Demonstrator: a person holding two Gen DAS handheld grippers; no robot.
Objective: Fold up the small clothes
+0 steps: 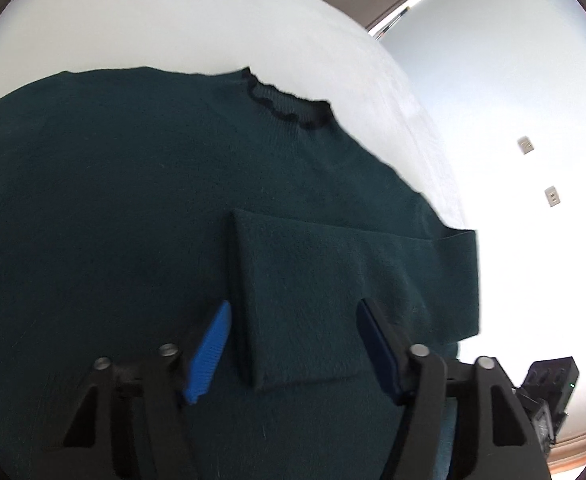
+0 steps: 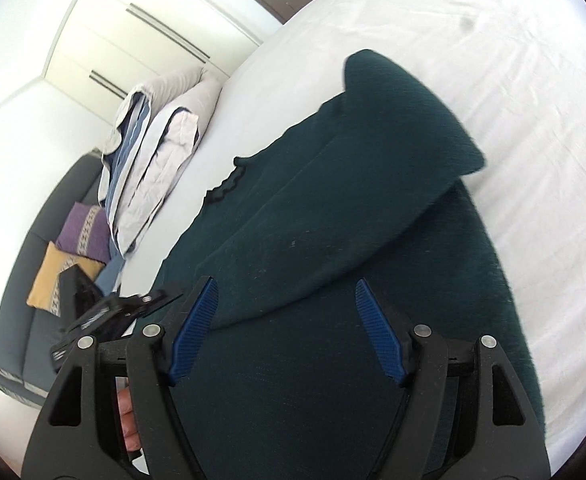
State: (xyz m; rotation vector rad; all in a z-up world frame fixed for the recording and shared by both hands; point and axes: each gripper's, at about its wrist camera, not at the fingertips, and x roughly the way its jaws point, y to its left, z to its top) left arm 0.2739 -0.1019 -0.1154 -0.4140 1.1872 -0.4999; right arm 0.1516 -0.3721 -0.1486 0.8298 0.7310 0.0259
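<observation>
A dark green knit sweater [image 1: 113,200] lies flat on a white bed [image 1: 213,28], its black-trimmed collar [image 1: 285,100] toward the far edge. One sleeve [image 1: 313,288] is folded in across the body, its cuff lying between my left gripper's [image 1: 293,312] open blue fingers. In the right wrist view the sweater [image 2: 313,360] fills the middle, with the other sleeve [image 2: 393,152] folded diagonally over the body. My right gripper [image 2: 287,292] is open and empty just above the fabric. The left gripper's black body [image 2: 105,316] shows at its left.
The white bed sheet [image 2: 513,80] stretches to the right. Folded grey and blue bedding [image 2: 153,140] sits at the bed's edge. A dark sofa with purple [image 2: 87,228] and yellow [image 2: 57,276] cushions stands beyond. White wardrobe doors [image 2: 133,32] are behind. A black device [image 1: 549,384] sits at the lower right.
</observation>
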